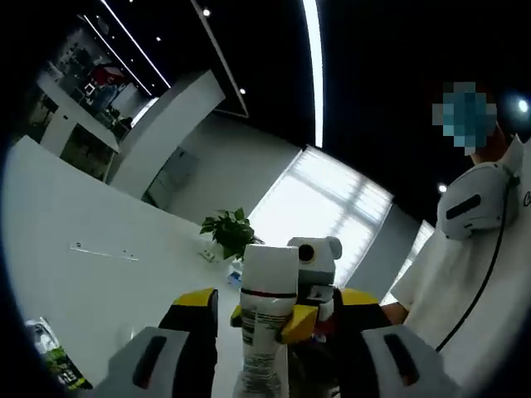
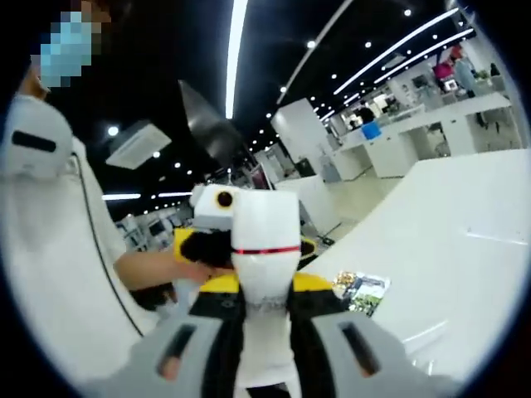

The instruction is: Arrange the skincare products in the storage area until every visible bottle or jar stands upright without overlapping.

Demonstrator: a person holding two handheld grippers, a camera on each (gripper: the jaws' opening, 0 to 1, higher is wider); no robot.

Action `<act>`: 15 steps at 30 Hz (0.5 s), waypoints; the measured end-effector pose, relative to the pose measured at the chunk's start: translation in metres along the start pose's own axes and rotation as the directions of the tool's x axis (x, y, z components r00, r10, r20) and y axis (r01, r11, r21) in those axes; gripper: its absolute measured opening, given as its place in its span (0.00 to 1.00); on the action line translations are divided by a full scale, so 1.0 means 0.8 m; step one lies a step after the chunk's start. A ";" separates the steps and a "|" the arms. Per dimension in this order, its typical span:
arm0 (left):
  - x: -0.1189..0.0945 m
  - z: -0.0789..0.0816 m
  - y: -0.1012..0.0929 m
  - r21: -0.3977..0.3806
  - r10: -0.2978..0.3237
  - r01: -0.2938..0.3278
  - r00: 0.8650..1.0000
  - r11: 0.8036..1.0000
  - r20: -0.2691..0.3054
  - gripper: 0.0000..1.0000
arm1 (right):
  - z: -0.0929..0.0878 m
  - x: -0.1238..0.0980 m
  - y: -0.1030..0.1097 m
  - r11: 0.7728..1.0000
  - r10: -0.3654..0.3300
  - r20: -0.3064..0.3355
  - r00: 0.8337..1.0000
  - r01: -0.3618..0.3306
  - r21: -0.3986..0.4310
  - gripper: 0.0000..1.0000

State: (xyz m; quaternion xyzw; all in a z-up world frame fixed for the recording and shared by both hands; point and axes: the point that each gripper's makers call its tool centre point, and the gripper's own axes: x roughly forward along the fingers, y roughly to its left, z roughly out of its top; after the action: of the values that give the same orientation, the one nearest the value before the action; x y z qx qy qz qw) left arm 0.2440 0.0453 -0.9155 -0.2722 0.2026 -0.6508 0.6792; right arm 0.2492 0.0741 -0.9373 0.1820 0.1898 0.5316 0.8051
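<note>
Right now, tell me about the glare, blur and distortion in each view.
Left gripper view: the window is blown out to white, the ceiling light strip bows with fisheye curvature, and the print on the white tube is soft. Right gripper view: ceiling strips flare, the white table edge curves, and the tube is close and slightly blurred.

The tube's (image 1: 264, 319) lower end runs off the bottom of the left gripper view, and its print is too blurred to read; in the right gripper view its base sinks behind the gripper (image 2: 264, 319); the packet (image 2: 360, 292) on the table (image 2: 448, 240) is too small to make out; another packet (image 1: 51, 358) is cut by the rim.
</note>
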 end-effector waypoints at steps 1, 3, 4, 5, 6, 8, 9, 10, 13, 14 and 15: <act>-0.003 0.000 0.001 -0.020 -0.029 0.028 0.999 0.999 -0.028 0.52 | 0.000 0.011 0.002 1.000 -0.011 -0.020 1.000 0.011 -0.009 0.17; -0.008 -0.001 0.003 -0.038 -0.065 0.062 0.996 0.997 -0.068 0.46 | -0.001 0.027 0.005 0.999 -0.021 -0.043 0.999 0.020 -0.025 0.17; -0.011 0.001 0.003 -0.022 -0.080 0.078 0.994 0.997 -0.078 0.43 | -0.001 0.034 0.007 0.999 -0.018 -0.050 0.999 0.017 -0.030 0.17; -0.016 0.005 0.004 -0.011 -0.098 0.097 0.992 0.995 -0.079 0.41 | -0.003 0.049 0.011 0.999 -0.010 -0.069 0.998 0.008 -0.031 0.17; -0.023 0.007 0.010 -0.013 -0.087 0.087 0.993 0.996 -0.073 0.39 | -0.003 0.056 0.013 0.999 -0.004 -0.071 0.997 0.002 -0.036 0.17; -0.034 0.009 0.017 -0.011 -0.068 0.067 0.994 0.998 -0.087 0.35 | -0.003 0.071 0.015 1.000 -0.001 -0.082 0.997 -0.001 -0.016 0.18; -0.039 0.011 0.016 -0.008 -0.075 0.075 0.994 0.997 -0.083 0.35 | -0.003 0.076 0.015 1.000 -0.007 -0.088 0.996 0.005 -0.016 0.18; -0.044 0.013 0.016 0.000 -0.084 0.084 0.993 0.996 -0.078 0.35 | -0.003 0.080 0.019 1.000 0.001 -0.096 0.995 -0.003 -0.026 0.18; -0.054 0.020 0.019 -0.019 -0.087 0.086 0.995 0.996 -0.056 0.35 | 0.000 0.092 0.019 1.000 0.000 -0.109 0.994 -0.003 -0.031 0.18; -0.058 0.022 0.018 -0.020 -0.081 0.080 0.995 0.997 -0.060 0.34 | 0.000 0.095 0.020 1.000 0.011 -0.105 0.994 -0.013 -0.017 0.18; -0.060 0.022 0.018 -0.020 -0.082 0.080 0.995 0.997 -0.062 0.34 | 0.000 0.097 0.022 1.000 0.016 -0.104 0.994 -0.017 -0.012 0.18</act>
State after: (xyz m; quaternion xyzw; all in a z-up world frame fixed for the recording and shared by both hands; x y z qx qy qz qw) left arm 0.2630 0.0952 -0.9151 -0.2654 0.2183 -0.6843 0.6432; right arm 0.2636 0.1520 -0.9374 0.1507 0.2266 0.5482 0.7909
